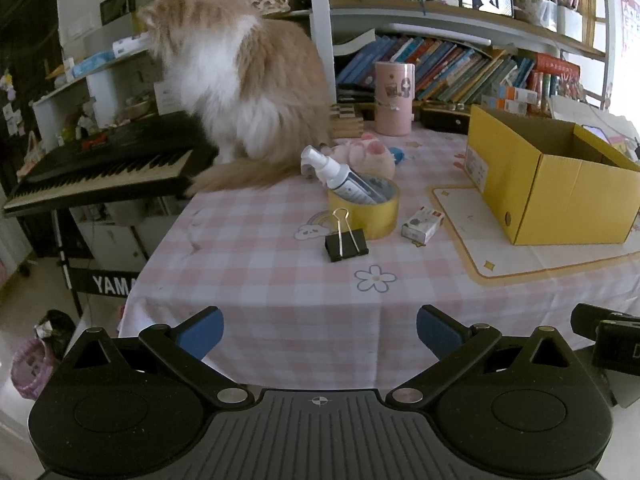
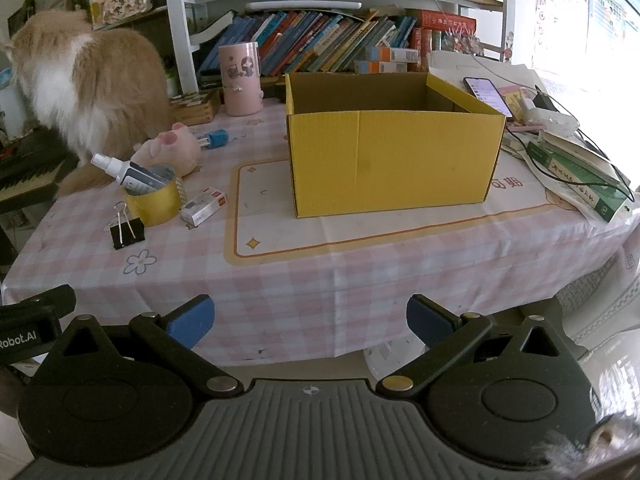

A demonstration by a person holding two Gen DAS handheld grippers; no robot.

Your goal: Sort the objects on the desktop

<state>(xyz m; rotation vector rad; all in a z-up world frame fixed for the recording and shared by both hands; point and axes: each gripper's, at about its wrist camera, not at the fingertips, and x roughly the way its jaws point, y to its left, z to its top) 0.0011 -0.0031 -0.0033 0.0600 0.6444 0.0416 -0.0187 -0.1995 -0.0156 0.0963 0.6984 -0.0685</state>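
Yellow box (image 2: 394, 160) on table, binder clip (image 1: 346, 244), tape roll (image 1: 366, 210)

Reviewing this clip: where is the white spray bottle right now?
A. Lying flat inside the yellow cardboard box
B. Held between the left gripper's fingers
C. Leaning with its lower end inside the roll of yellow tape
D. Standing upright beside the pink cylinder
C: the spray bottle lies tilted with its lower end inside the yellow tape roll, nozzle pointing out toward the cat.

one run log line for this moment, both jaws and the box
left gripper: jaws open, empty | right gripper: jaws open, empty | yellow box: open, nothing seen inside | binder clip: on table
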